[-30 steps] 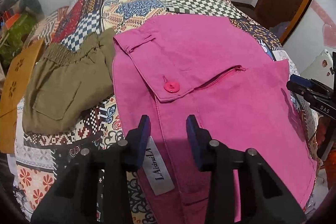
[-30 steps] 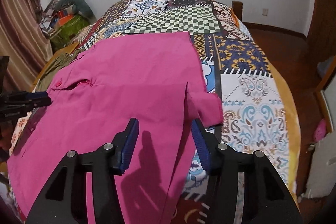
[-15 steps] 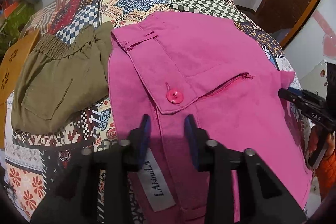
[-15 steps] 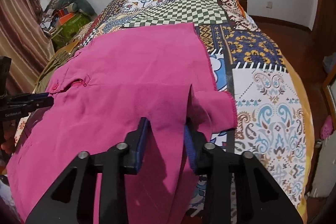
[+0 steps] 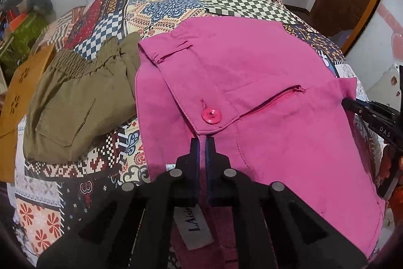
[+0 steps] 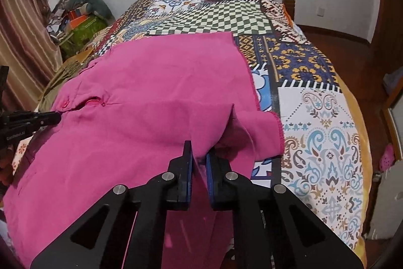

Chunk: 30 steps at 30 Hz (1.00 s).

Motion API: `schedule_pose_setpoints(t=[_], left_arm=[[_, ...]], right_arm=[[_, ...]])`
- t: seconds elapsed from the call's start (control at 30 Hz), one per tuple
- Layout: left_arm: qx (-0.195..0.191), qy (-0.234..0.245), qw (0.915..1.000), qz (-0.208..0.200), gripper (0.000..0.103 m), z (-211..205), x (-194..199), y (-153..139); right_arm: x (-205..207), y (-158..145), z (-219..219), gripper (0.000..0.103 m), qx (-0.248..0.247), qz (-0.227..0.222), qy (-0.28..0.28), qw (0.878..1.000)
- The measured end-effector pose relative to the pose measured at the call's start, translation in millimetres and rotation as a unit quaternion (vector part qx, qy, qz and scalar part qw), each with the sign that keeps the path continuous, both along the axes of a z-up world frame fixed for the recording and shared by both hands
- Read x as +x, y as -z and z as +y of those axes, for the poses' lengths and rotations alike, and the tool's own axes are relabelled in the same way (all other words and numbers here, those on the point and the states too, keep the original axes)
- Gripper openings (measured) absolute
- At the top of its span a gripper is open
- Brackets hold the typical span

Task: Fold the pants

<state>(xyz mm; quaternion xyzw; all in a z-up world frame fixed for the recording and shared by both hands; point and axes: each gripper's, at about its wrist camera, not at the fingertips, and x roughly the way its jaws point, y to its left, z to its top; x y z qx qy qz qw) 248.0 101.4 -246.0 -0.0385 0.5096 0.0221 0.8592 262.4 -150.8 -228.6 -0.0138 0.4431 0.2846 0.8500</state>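
Bright pink cotton pants [image 5: 264, 97] lie spread flat on the patchwork-quilted bed [image 6: 322, 122], apparently doubled leg on leg; left tool [image 5: 202, 143] is clamped on the waistband edge below the pink button [image 5: 211, 116], right tool [image 6: 199, 158] is pinched on the hem fabric; both grips are made, the end-to-end fold not yet begun

**My two grippers, seen up close**

My left gripper [image 5: 202, 143] is matte black plastic: two angular arms with triangular cut-outs, round silver pivot pins, and blue pads lining the thin fingers [image 5: 194, 150]. My right gripper [image 6: 199, 150] is built the same, with four silver pins and blue-edged fingers [image 6: 187, 155]. Small white lettering marks each gripper's side where the other camera catches it.
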Motion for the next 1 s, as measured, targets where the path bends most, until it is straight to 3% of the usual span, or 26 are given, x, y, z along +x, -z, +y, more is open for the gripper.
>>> schedule_pose_setpoints(t=[0.2,0.37,0.63,0.73,0.8,0.9,1.0], left_arm=[[0.019,0.013,0.9997,0.0,0.007,-6,0,4],[-0.011,0.002,0.9999,0.008,0.011,8,-6,-8],[0.002,-0.021,0.9996,-0.021,0.014,20,-14,-36],[0.005,-0.026,0.9992,-0.029,0.026,23,-12,-46],[0.007,-0.027,0.9989,-0.038,0.04,23,-11,-51],[0.011,-0.025,0.9984,-0.05,0.047,21,-7,-56],[0.005,-0.022,0.9986,-0.048,0.048,21,0,-54]], right_arm=[[4,3,6,0.008,-0.02,0.011,0.009,1.0],[4,-6,1,0.009,-0.012,0.035,-0.002,0.999],[0,-50,-19,0.013,-0.018,-0.019,0.019,0.999],[6,-64,-29,0.013,-0.014,-0.027,0.036,0.999],[10,-70,-34,0.013,-0.005,-0.028,0.043,0.999],[15,-74,-36,0.013,-0.013,-0.034,0.047,0.998],[19,-69,-34,0.017,-0.021,-0.032,0.042,0.998]])
